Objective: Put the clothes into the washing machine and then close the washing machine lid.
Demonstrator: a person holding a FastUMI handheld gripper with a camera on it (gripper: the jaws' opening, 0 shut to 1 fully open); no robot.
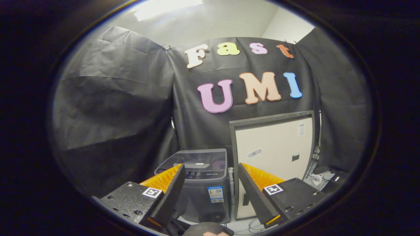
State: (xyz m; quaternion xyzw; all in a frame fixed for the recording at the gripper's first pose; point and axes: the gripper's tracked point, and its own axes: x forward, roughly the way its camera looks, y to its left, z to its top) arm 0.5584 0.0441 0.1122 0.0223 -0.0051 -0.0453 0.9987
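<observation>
Ahead, washing machine [200,183] between open claw [210,170] fingers

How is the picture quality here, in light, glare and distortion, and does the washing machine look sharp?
Gripper view: strong fisheye bending, so the straight edges of the white cabinet bow; a ceiling light is blown out to white, while the cloth wall stays dim with soft folds; the washing machine is fairly sharp, its lid down with a faint sheen; the open gripper frames it, with nothing between the fingers.

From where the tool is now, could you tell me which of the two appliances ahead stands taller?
The pale cabinet-like appliance is taller; the dark washing machine beside it, beyond the open tool, is squat.
</observation>
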